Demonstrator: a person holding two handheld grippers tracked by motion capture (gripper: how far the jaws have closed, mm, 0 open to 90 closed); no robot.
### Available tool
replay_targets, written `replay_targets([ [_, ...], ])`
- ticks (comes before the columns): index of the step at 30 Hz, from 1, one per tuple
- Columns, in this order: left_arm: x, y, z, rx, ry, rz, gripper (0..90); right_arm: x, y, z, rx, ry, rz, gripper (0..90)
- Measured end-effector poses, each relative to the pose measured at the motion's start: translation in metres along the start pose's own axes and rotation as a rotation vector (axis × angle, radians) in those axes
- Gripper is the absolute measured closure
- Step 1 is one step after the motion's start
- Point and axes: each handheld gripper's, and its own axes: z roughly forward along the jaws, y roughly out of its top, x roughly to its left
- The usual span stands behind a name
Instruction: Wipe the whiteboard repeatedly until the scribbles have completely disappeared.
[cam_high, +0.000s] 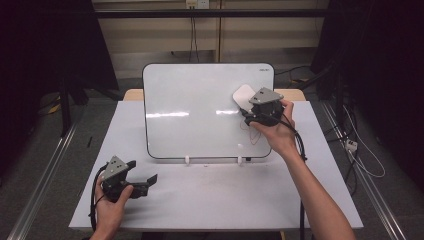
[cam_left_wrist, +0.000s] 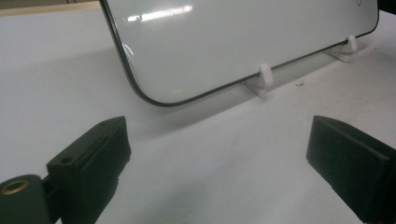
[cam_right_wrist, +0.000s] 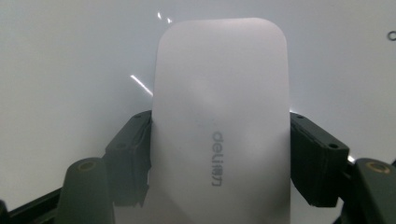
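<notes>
the right tool (cam_high: 248, 106) clamps a white, rounded-rectangle plastic eraser (cam_high: 243, 95) flat against the upper right of the glossy white whiteboard (cam_high: 200, 112) propped on clips on the pale grey surface (cam_high: 210, 195). faint reddish scrawl (cam_high: 252, 134) sits below it (seemingly yet to be wiped), so the cleaning looks begun, not finished. the left tool (cam_high: 141, 176) rests on the surface near the front left, jaws spread and empty.

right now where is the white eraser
The white eraser is clamped in the right gripper, against the whiteboard's upper right area in the high view.
</notes>
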Motion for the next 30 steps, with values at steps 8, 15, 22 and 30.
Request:
replay_targets([
  [8,0.000,0.000,0.000,0.004,0.000,0.003,6.1,-0.008,0.005,0.000,-0.003,-0.023,0.016,30.1],
  [15,-0.001,0.000,0.000,0.001,0.000,0.006,6.1,0.003,-0.006,-0.003,-0.006,-0.023,-0.001,30.1],
  [22,-0.001,0.000,0.000,0.003,-0.001,0.008,6.1,0.017,-0.020,-0.006,0.004,0.010,-0.010,30.0],
  [30,-0.002,0.000,0.000,0.002,-0.001,0.005,6.1,0.036,-0.041,-0.011,0.018,0.030,-0.032,30.0],
])
